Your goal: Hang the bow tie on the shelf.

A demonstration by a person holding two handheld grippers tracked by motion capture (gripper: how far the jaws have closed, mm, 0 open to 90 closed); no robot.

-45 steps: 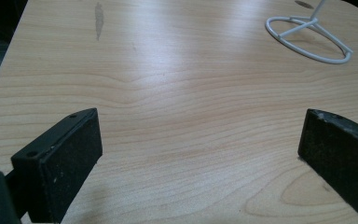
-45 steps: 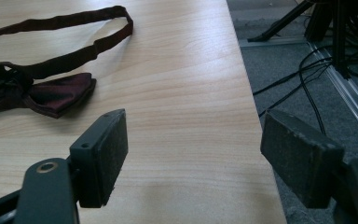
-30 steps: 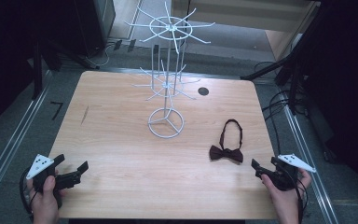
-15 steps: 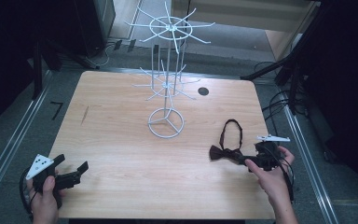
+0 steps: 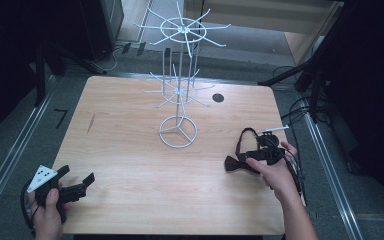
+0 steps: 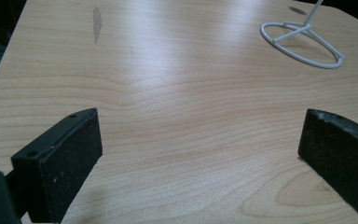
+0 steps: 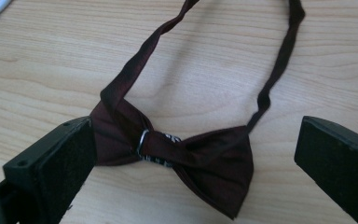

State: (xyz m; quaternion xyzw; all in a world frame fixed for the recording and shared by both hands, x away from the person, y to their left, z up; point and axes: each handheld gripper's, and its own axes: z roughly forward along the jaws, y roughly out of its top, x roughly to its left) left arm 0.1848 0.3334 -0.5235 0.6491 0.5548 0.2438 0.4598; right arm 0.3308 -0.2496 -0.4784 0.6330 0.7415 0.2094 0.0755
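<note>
A dark maroon bow tie [image 5: 233, 163] with a thin strap loop lies flat on the right side of the wooden table [image 5: 130, 150]. My right gripper [image 5: 258, 156] hovers right over it. In the right gripper view the bow tie [image 7: 200, 161] lies between the wide jaws, its left wing by the left pad [image 7: 70, 163]. The right gripper [image 7: 196, 140] is open, its jaws have just been opening, and no pad presses the tie. My left gripper [image 5: 76, 176] rests open at the table's near left corner, with bare wood between the jaws of the left gripper [image 6: 200, 126].
A tall white wire rack [image 5: 180, 85] with spoke arms stands mid-table on a ring base [image 6: 303, 44]. A dark round hole [image 5: 218, 98] lies behind it. Cables [image 5: 300, 107] trail on the floor past the right table edge.
My right gripper has moved from the table's right edge leftward and forward to the bow tie. The left gripper has kept still.
</note>
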